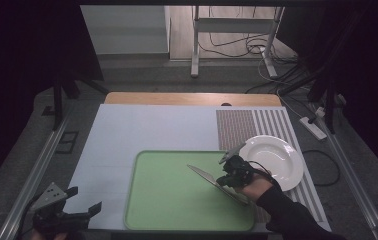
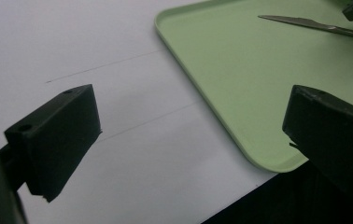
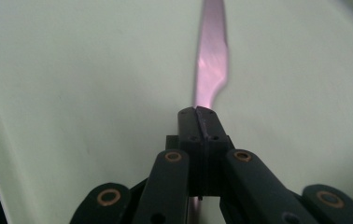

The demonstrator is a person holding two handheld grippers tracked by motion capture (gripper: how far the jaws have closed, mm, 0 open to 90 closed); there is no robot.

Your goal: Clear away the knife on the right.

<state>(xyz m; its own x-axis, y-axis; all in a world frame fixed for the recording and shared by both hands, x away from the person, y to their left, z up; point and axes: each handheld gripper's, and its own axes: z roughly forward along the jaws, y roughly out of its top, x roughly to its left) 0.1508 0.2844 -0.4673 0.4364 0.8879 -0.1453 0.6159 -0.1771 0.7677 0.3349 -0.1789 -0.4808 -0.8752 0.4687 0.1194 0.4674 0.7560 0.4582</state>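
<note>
Resting on the white-covered bench (image 1: pixel 142 130) are one green tray (image 1: pixel 167 200) and one white plate (image 1: pixel 277 157), the plate just beside the tray's far right corner; one knife (image 1: pixel 216 182) is pinched by the right claw (image 1: pixel 228 181), its blade held above the tray; the left claw (image 1: pixel 84 200), spread wide, is held off the tray's near left corner; grey floor and cables are seen beyond.
</note>
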